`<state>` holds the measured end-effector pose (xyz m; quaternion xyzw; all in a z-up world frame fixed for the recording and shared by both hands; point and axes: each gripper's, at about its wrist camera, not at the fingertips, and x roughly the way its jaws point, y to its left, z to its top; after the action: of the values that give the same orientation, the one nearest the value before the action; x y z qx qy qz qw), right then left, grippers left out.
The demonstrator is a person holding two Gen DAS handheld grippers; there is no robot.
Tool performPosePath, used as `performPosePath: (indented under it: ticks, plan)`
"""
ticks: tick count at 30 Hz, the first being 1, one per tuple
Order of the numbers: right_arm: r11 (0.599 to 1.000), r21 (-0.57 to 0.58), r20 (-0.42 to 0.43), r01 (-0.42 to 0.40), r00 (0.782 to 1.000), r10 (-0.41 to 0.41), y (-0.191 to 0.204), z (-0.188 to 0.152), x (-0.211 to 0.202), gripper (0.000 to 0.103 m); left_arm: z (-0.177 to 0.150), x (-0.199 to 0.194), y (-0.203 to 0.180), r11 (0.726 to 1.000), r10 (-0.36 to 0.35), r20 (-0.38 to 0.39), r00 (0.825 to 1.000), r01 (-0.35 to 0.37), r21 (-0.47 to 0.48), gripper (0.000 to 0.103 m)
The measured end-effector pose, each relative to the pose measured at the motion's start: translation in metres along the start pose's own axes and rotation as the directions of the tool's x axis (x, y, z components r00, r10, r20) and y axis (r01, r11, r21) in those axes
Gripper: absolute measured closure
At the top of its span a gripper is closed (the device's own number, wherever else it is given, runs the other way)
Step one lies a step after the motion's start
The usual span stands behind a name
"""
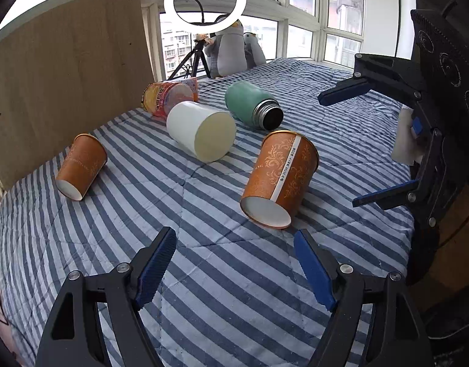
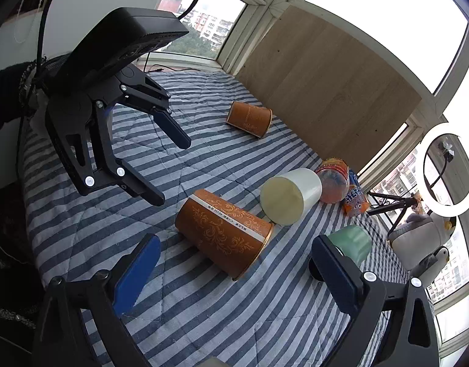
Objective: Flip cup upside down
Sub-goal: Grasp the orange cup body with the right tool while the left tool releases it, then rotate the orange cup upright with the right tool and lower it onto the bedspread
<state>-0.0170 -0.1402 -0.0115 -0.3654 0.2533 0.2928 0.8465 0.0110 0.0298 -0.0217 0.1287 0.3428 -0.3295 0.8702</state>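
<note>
A large orange patterned paper cup (image 1: pixel 280 179) lies on its side on the striped blue-and-white quilt (image 1: pixel 203 275), its base toward my left gripper. It also shows in the right wrist view (image 2: pixel 223 232). My left gripper (image 1: pixel 236 244) is open and empty just short of it; it also shows in the right wrist view (image 2: pixel 174 171). My right gripper (image 2: pixel 234 263) is open and empty around the cup's near side; it also shows at the right of the left wrist view (image 1: pixel 335 150).
A smaller orange cup (image 1: pixel 81 166), a white cup (image 1: pixel 200 130), a green steel bottle (image 1: pixel 254 108) and a printed snack cup (image 1: pixel 165 98) lie on the quilt. A wooden board (image 1: pixel 66 70), ring light on tripod (image 1: pixel 203 6) and plush penguins (image 1: pixel 234 49) stand behind.
</note>
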Motion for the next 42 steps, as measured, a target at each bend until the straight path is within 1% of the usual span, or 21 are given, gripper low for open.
performPosePath:
  ticks: [1, 3, 5, 9, 13, 17, 20, 21, 22, 23, 27, 29, 32, 34, 35, 37, 39, 42]
  plan:
    - [1.000, -0.030, -0.019, -0.006, 1.000, 0.006, 0.005, 0.004, 0.006, 0.015, -0.005, -0.008, 0.004, 1.000, 0.010, 0.006, 1.000, -0.009, -0.014, 0.020]
    - [0.995, -0.103, -0.069, -0.016, 0.998, 0.009, 0.018, 0.009, 0.020, 0.020, -0.016, -0.023, 0.013, 0.999, 0.033, 0.018, 0.999, -0.032, -0.039, 0.017]
    - [0.984, -0.176, -0.116, -0.017, 0.993, -0.004, 0.030, 0.012, 0.034, 0.020, -0.026, -0.032, 0.020, 0.997, 0.046, 0.016, 0.999, -0.045, -0.060, 0.017]
    - [0.959, -0.284, -0.173, -0.017, 0.984, -0.034, 0.045, 0.020, 0.051, 0.023, -0.039, -0.041, 0.034, 0.994, 0.056, 0.007, 0.998, -0.055, -0.098, 0.017]
    - [0.926, -0.376, -0.228, -0.029, 0.972, -0.062, 0.053, 0.023, 0.069, 0.024, -0.041, -0.042, 0.042, 0.991, 0.059, 0.010, 0.998, -0.057, -0.118, 0.017]
    - [0.895, -0.445, -0.277, -0.021, 0.954, -0.116, 0.061, 0.023, 0.089, 0.031, -0.041, -0.043, 0.046, 0.991, 0.047, 0.011, 0.999, -0.045, -0.129, 0.017]
    - [0.867, -0.499, -0.288, 0.001, 0.943, -0.167, 0.066, 0.020, 0.101, 0.032, -0.038, -0.039, 0.045, 0.991, 0.046, 0.011, 0.999, -0.044, -0.128, 0.017]
    - [0.864, -0.503, -0.288, 0.008, 0.941, -0.176, 0.066, 0.019, 0.102, 0.033, -0.037, -0.039, 0.045, 0.991, 0.043, 0.013, 0.999, -0.041, -0.129, 0.017]
    - [0.867, -0.498, -0.283, 0.018, 0.942, -0.182, 0.066, 0.019, 0.103, 0.037, -0.036, -0.037, 0.046, 0.991, 0.042, 0.014, 0.999, -0.040, -0.131, 0.017]
    - [0.872, -0.488, -0.280, 0.024, 0.942, -0.183, 0.065, 0.021, 0.104, 0.037, -0.035, -0.036, 0.046, 0.990, 0.043, 0.015, 0.999, -0.040, -0.132, 0.017]
    - [0.901, -0.432, -0.259, 0.043, 0.951, -0.170, 0.057, 0.022, 0.101, 0.040, -0.035, -0.034, 0.045, 0.990, 0.048, 0.017, 0.999, -0.045, -0.134, 0.017]
    - [0.930, -0.364, -0.232, 0.058, 0.961, -0.150, 0.048, 0.024, 0.096, 0.041, -0.034, -0.033, 0.046, 0.989, 0.046, 0.018, 0.999, -0.043, -0.143, 0.017]
    - [0.981, -0.185, -0.157, 0.054, 0.984, -0.084, 0.027, 0.027, 0.081, 0.043, -0.032, -0.032, 0.047, 0.987, 0.045, 0.024, 0.999, -0.041, -0.157, 0.017]
    - [0.999, -0.034, -0.089, 0.043, 0.995, -0.046, 0.009, 0.026, 0.070, 0.045, -0.030, -0.031, 0.046, 0.986, 0.053, 0.032, 0.998, -0.047, -0.160, 0.017]
    - [0.997, 0.067, -0.042, 0.026, 0.999, -0.023, -0.002, 0.023, 0.063, 0.045, -0.028, -0.030, 0.045, 0.986, 0.060, 0.037, 0.998, -0.053, -0.161, 0.017]
    - [0.972, 0.235, 0.024, -0.011, 1.000, 0.006, -0.020, 0.013, 0.057, 0.046, -0.024, -0.029, 0.041, 0.985, 0.073, 0.047, 0.996, -0.065, -0.160, 0.017]
    - [0.919, 0.391, 0.085, -0.041, 0.996, 0.008, -0.036, -0.001, 0.054, 0.046, -0.019, -0.028, 0.036, 0.984, 0.083, 0.067, 0.994, -0.071, -0.164, 0.017]
    - [0.824, 0.557, 0.183, -0.101, 0.983, -0.003, -0.051, -0.022, 0.052, 0.046, -0.010, -0.026, 0.026, 0.983, 0.113, 0.096, 0.989, -0.097, -0.156, 0.017]
